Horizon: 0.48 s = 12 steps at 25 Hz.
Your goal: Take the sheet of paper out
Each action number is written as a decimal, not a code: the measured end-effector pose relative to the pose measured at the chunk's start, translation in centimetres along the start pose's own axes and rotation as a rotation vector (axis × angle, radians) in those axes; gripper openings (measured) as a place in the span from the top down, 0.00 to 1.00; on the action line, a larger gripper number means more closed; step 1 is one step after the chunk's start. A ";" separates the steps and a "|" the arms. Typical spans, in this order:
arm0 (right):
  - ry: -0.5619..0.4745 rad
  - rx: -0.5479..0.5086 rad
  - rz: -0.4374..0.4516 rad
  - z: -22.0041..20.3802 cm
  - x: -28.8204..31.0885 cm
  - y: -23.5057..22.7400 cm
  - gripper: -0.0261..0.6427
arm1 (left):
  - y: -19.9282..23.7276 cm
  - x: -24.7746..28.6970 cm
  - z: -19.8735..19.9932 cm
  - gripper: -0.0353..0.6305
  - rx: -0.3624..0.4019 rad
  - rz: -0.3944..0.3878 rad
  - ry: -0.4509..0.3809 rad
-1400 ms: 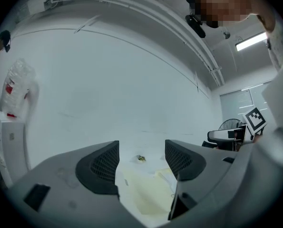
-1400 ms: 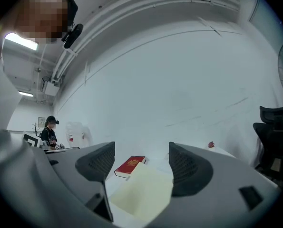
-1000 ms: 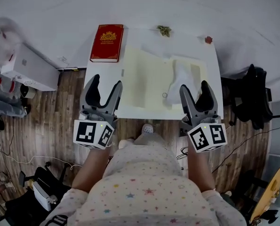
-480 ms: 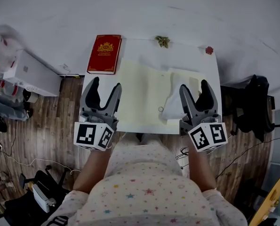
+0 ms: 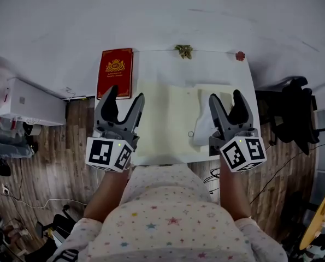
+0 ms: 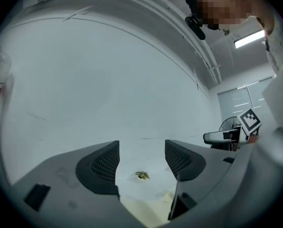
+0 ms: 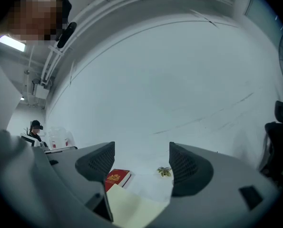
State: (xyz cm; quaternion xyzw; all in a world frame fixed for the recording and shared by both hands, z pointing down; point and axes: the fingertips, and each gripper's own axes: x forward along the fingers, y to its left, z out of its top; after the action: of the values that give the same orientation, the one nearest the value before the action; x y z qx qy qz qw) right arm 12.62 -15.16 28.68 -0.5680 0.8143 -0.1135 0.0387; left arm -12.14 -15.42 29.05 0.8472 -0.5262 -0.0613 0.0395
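Note:
A pale yellow folder [image 5: 167, 119] lies flat on the white table [image 5: 151, 64], with a white sheet of paper [image 5: 203, 125] sticking out at its right side and a small ring [image 5: 190, 134] beside it. My left gripper [image 5: 123, 98] hovers open over the table's left edge, nothing between its fingers. My right gripper [image 5: 225, 98] hovers open above the white sheet, also holding nothing. In the right gripper view the folder [image 7: 131, 205] shows low between the jaws. In the left gripper view a strip of folder [image 6: 148, 210] shows.
A red book [image 5: 115, 66] lies at the table's back left. A small green sprig [image 5: 183, 51] and a red bit [image 5: 240, 55] sit at the back edge. A white box [image 5: 28, 102] stands on the floor at left, a dark chair [image 5: 293, 113] at right.
The view has shifted so the table sits nearer and lower in frame. Both grippers now reach further over the table, still open.

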 end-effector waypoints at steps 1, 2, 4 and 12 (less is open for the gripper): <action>0.005 -0.001 -0.007 -0.1 0.4 0.2 0.45 | 0.5 0.3 -0.2 0.53 -0.005 -0.008 0.006; 0.007 -0.005 -0.012 -0.2 0.8 0.4 0.45 | 0.9 0.5 -0.5 0.53 -0.011 -0.015 0.012; 0.003 -0.008 -0.021 -0.5 1.3 0.8 0.45 | 1.5 0.7 -1.1 0.53 -0.023 -0.029 0.027; 0.019 0.010 -0.025 -1.9 1.0 1.0 0.46 | 1.8 0.8 -2.2 0.53 -0.041 -0.043 0.050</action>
State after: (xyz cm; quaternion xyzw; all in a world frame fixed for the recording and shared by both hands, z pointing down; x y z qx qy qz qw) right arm 10.97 -15.52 30.36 -0.5767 0.8069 -0.1235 0.0325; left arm -13.07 -16.97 31.39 0.8586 -0.5054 -0.0514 0.0686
